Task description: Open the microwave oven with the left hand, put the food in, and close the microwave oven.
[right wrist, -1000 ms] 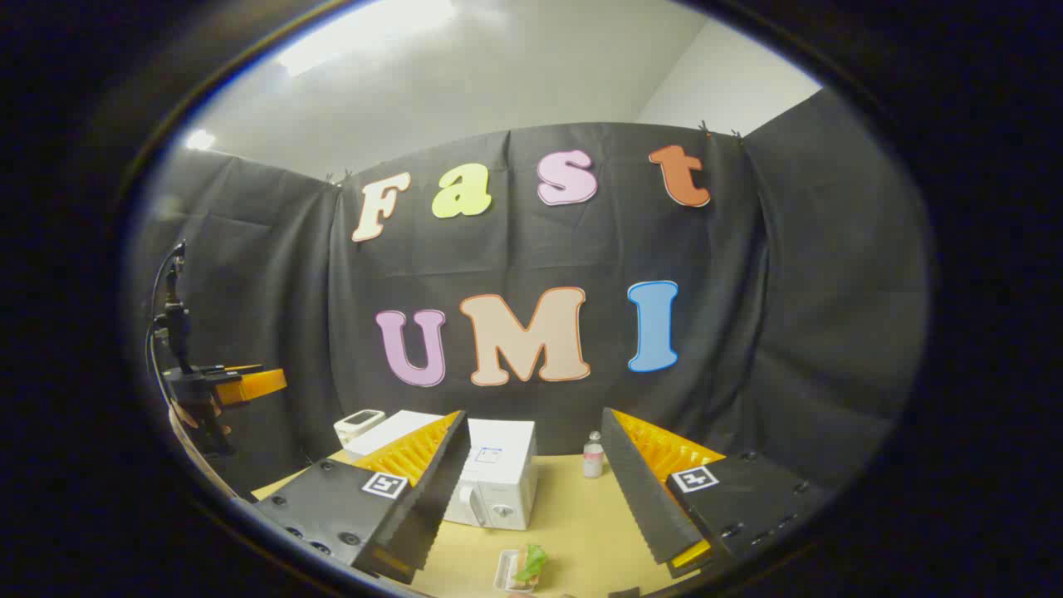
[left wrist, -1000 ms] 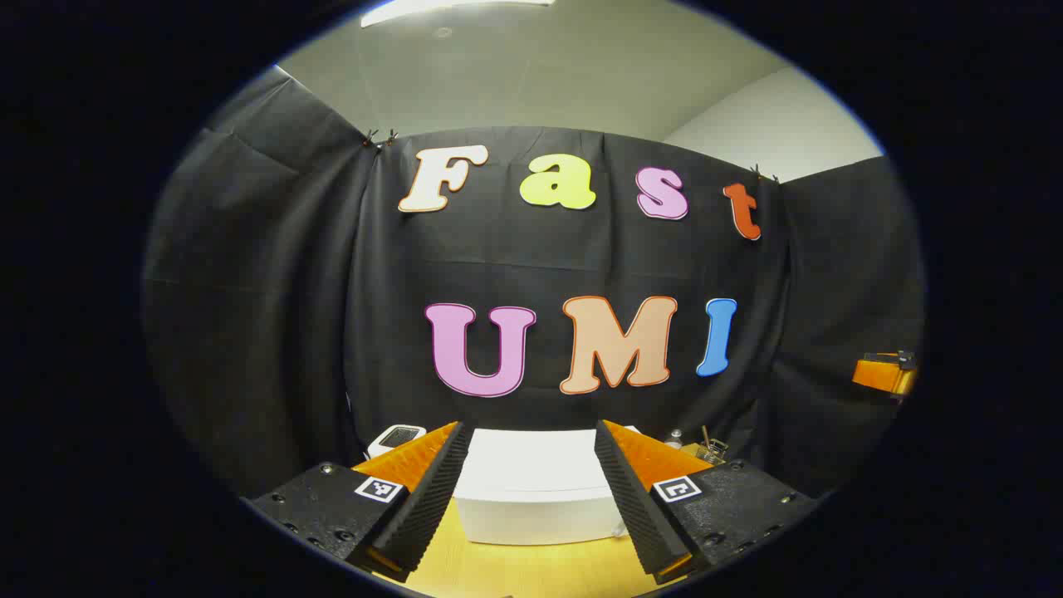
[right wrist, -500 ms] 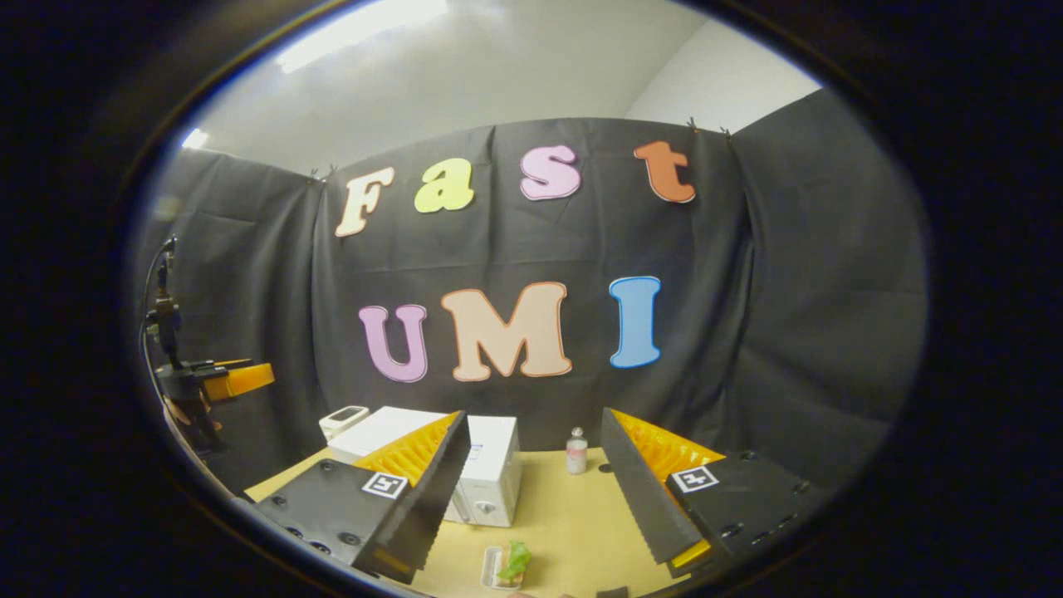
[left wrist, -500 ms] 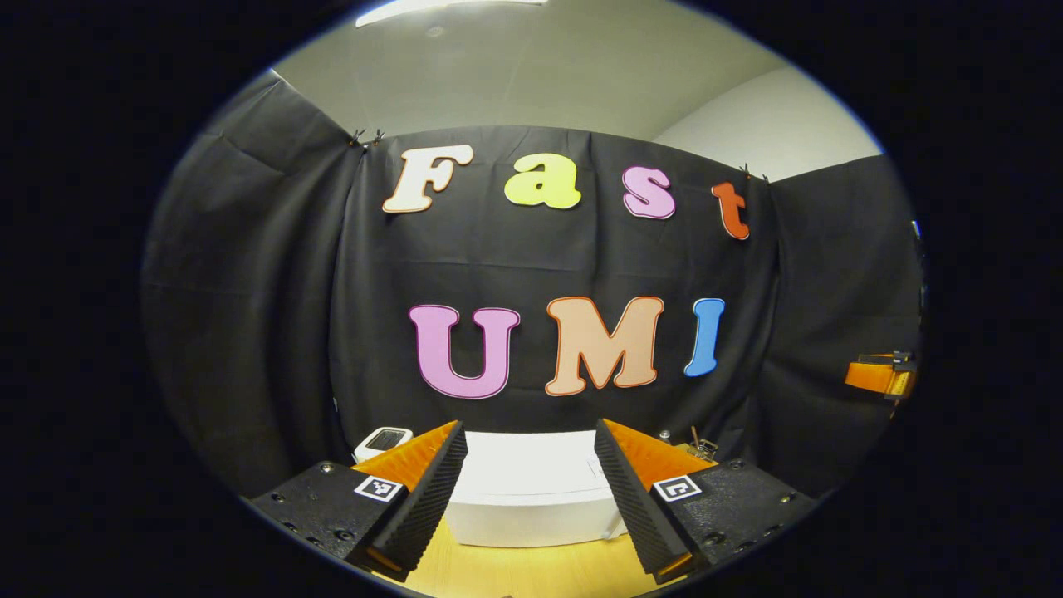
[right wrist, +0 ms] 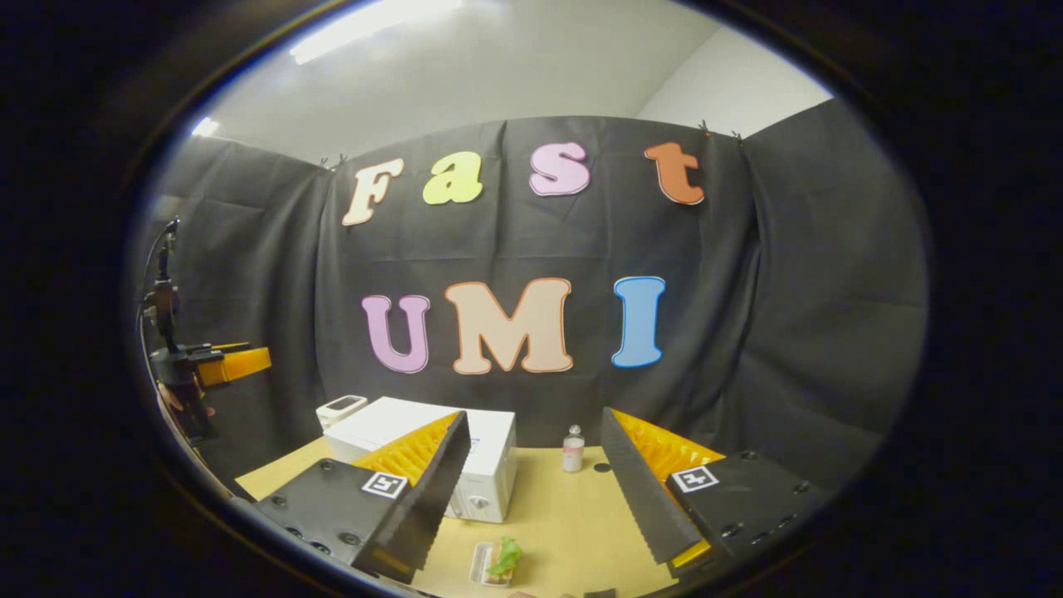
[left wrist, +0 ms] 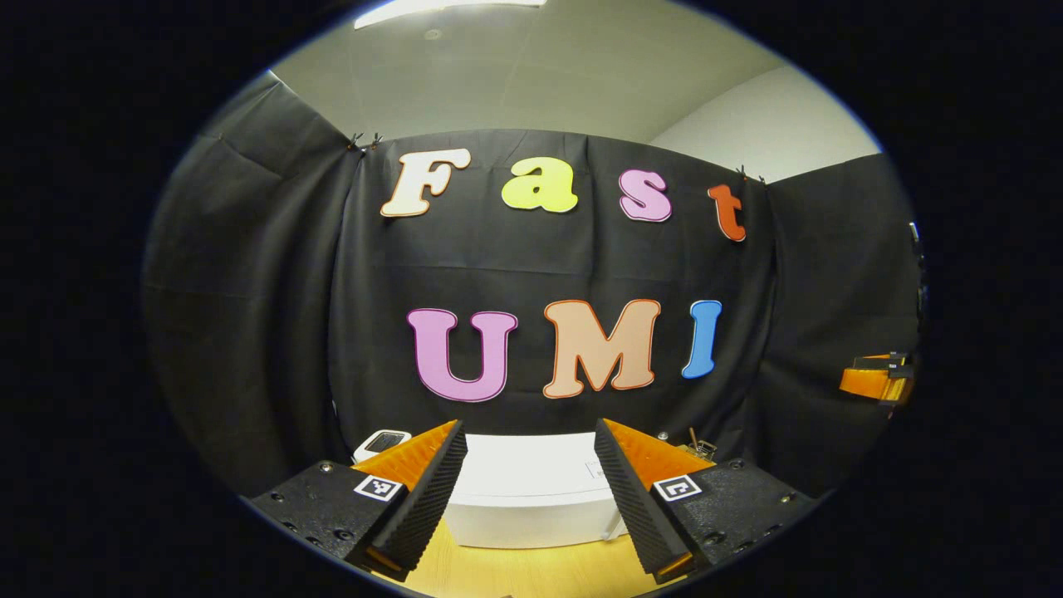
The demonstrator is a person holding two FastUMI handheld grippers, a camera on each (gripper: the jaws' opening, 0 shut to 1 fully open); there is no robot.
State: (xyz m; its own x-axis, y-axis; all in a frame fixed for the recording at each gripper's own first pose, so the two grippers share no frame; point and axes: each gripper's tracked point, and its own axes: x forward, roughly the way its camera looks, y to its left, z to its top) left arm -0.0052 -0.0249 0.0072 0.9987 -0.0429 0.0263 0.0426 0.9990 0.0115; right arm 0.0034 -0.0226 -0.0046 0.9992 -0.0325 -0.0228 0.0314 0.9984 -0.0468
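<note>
Since the earlier frame, both views are tilted slightly further down, so more tabletop is exposed. In the left gripper view, the left gripper [left wrist: 530, 453] is held spread and empty above the closed microwave oven [left wrist: 531, 498]. In the right gripper view, the right gripper [right wrist: 534, 453] is likewise spread and empty; the food [right wrist: 497, 563] lies on the table [right wrist: 556, 515] before the oven. The door handle could be missed if the approach is misjudged from this height.

White microwave oven [right wrist: 490, 465], tan table [right wrist: 565, 515]
</note>
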